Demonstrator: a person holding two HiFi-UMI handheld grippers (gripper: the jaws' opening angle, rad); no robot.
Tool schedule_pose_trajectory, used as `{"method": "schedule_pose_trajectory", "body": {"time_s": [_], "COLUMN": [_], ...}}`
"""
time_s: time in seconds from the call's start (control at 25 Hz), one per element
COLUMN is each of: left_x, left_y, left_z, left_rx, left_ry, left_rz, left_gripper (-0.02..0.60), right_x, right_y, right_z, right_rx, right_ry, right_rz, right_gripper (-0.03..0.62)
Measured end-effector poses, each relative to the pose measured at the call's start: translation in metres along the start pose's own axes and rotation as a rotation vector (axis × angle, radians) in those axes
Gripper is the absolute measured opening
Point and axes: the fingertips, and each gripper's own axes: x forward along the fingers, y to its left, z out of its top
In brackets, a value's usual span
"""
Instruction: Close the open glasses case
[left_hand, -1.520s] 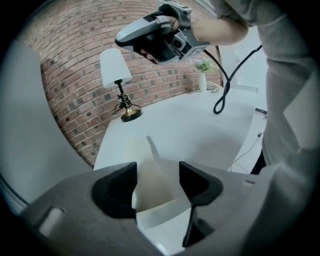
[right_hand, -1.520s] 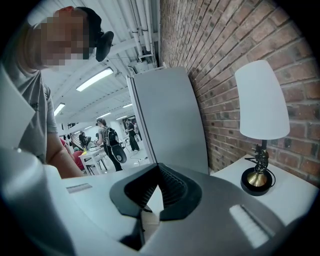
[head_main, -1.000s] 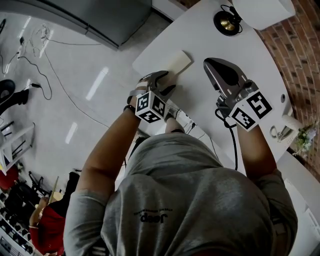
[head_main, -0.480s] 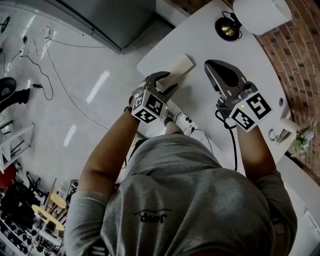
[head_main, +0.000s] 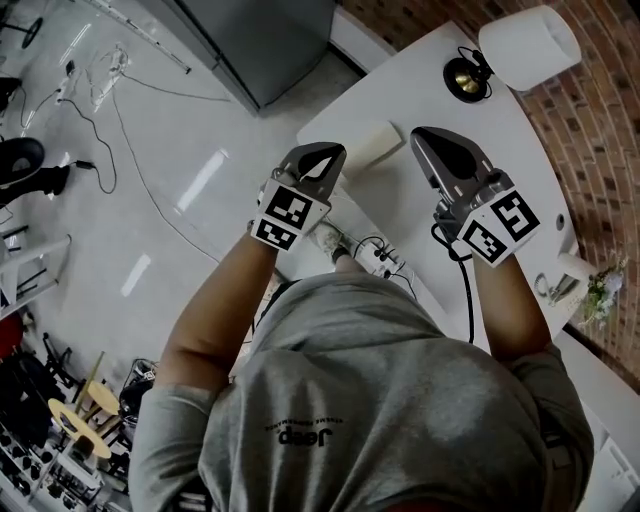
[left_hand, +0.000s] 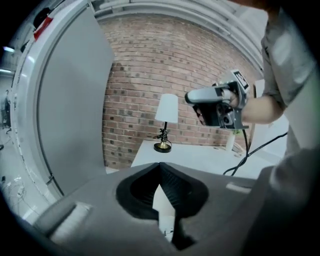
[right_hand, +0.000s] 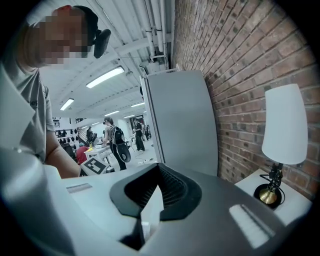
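We log the case (head_main: 372, 140) near the left edge of the worktop (head_main: 400, 200), just beside the left gripper (head_main: 325, 158), whose fingers have just closed together on nothing; the right gripper (head_main: 428, 140) hovers over mid-worktop, fingers likewise together, empty.

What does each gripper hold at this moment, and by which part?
Nothing. The left gripper has just closed with nothing between its jaws, the right gripper is shut and empty; the glasses case lies apart.
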Motion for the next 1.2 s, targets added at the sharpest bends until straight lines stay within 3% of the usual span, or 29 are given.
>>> {"method": "schedule_pose_trajectory", "body": {"time_s": [0.32, 0.6, 1.2], "left_x": [-0.084, -0.179, -0.418], "left_y": [0.030, 0.055, 0.076], "left_z": [0.031, 0.045, 0.012], "left_rx": [-0.066, -0.098, -0.199], "left_ry": [-0.109, -0.186, -0.265], "left_rz": [0.146, 0.343, 0.741], "left_gripper": [-0.003, -0.003, -0.003], "right_x": [0.027, 0.068, 0.152], "right_y": [0.049, 0.106, 0.267], "right_z": [0.018, 0.037, 0.050], "right_rx": [-0.049, -0.113, -0.205], "right_ry": [-0.004, -0.009, 0.028], "right_rz": [0.081, 0.214, 0.492], "right_gripper": [0.009, 0.009, 0.009]}}
